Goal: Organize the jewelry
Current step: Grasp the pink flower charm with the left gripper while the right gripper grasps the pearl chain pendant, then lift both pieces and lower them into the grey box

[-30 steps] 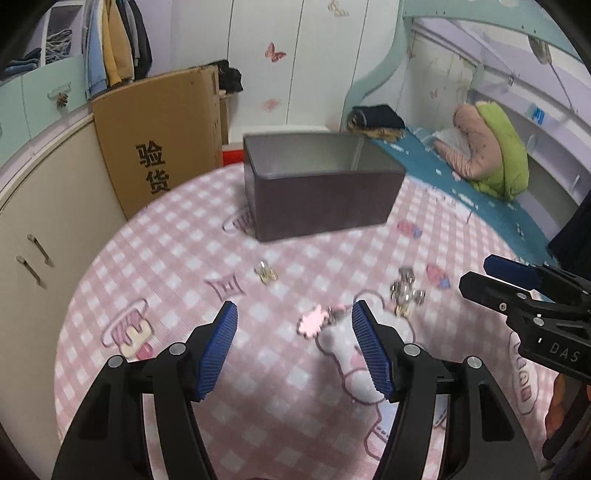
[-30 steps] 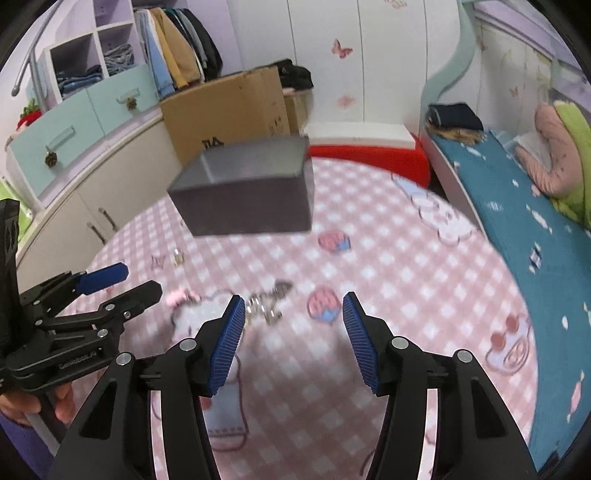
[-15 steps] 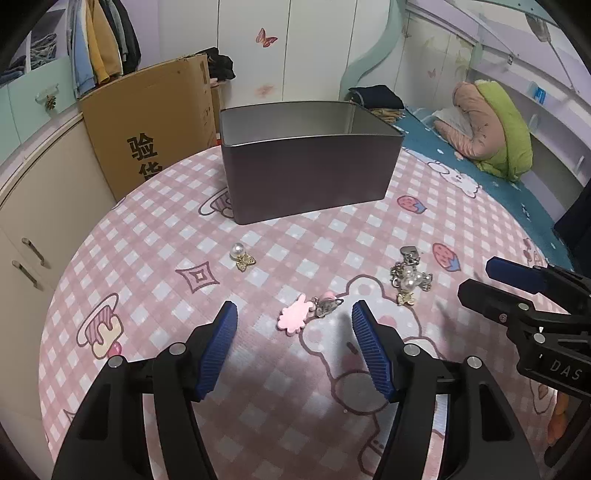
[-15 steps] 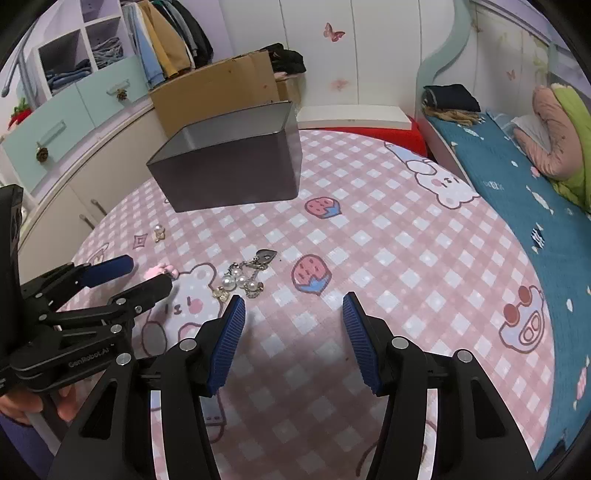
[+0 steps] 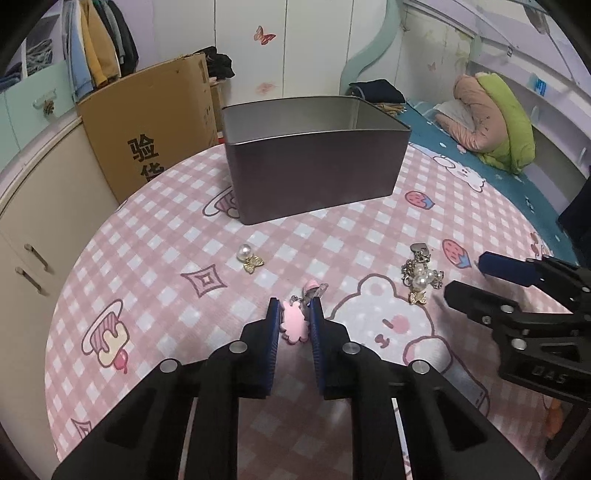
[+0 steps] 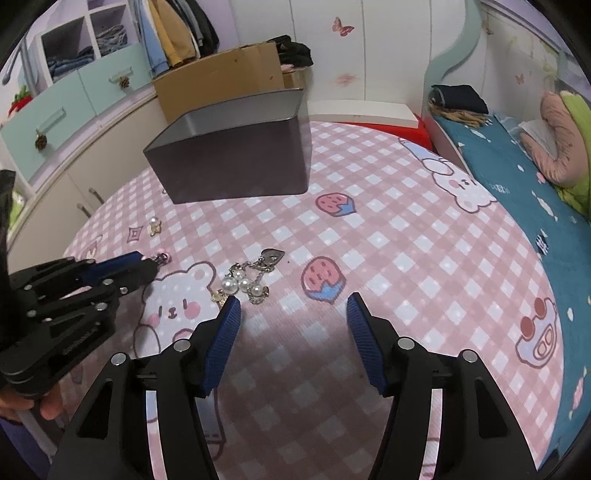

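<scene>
At lower centre of the left wrist view, the left gripper (image 5: pixel 294 314) is clamped on a pink charm (image 5: pixel 294 323) lying on the checked tablecloth (image 5: pixel 155 266). The right gripper (image 6: pixel 293 308) is spread apart at lower centre of its view, just below the pearl bracelet (image 6: pixel 243 282); the grey tin (image 5: pixel 314 162) stands upper centre.

Child's bedroom at home: bed (image 6: pixel 517 173), hanging clothes (image 6: pixel 173 33), butterfly wall stickers (image 5: pixel 264 35), cartoon-print tablecloth (image 6: pixel 406 229).

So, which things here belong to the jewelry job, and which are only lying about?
Job:
- pink charm, in the left gripper
- pearl earring
- pearl and chain cluster
- grey tin box
- right gripper, open

Lying about:
- cardboard box
- hanging clothes
- pillows
</scene>
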Tool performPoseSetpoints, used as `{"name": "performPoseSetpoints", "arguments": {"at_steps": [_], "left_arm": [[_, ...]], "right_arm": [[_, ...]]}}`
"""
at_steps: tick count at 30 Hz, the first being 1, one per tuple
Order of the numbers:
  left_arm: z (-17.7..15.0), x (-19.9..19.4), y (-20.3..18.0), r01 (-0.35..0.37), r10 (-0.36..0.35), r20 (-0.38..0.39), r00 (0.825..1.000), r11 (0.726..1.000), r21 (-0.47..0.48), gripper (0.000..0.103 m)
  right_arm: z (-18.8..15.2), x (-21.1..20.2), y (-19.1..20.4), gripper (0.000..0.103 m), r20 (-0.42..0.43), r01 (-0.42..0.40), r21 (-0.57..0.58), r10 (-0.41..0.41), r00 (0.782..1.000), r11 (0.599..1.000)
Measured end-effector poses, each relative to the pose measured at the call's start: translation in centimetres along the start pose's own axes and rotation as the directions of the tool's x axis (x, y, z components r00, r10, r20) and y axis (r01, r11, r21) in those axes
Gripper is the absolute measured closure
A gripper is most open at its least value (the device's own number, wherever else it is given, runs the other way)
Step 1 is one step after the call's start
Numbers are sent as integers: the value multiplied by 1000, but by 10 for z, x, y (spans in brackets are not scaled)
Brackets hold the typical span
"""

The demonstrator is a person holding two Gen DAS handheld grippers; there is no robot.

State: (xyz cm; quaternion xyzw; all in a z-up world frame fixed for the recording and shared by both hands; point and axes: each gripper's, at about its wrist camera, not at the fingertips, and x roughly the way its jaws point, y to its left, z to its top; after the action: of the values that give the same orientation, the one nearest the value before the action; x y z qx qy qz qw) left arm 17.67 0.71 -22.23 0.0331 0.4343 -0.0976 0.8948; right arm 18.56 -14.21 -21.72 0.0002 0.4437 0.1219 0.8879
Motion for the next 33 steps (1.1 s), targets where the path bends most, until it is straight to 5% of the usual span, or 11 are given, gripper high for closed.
{"name": "performPoseSetpoints", "arguments": {"at_steps": [6,13,23,33], "left_arm": [[0,-12,8,28,-28,20,999,999,-21,89],[1,-21,15,67,-66,29,997,997,-43,89],[10,-45,16,148,-144,75,987,988,-49,89],[60,-95,13,201,-198,196,960,980,8,89]], "right_arm": [[7,8,12,50,-6,4,-58,-4,1000,998],[11,12,28,88,-15,-13,-141,11,1000,990],[23,-37,22,94,68,-48,-107,56,996,993],[65,-94,14,94,202,-39,-108,60,977,993]]}}
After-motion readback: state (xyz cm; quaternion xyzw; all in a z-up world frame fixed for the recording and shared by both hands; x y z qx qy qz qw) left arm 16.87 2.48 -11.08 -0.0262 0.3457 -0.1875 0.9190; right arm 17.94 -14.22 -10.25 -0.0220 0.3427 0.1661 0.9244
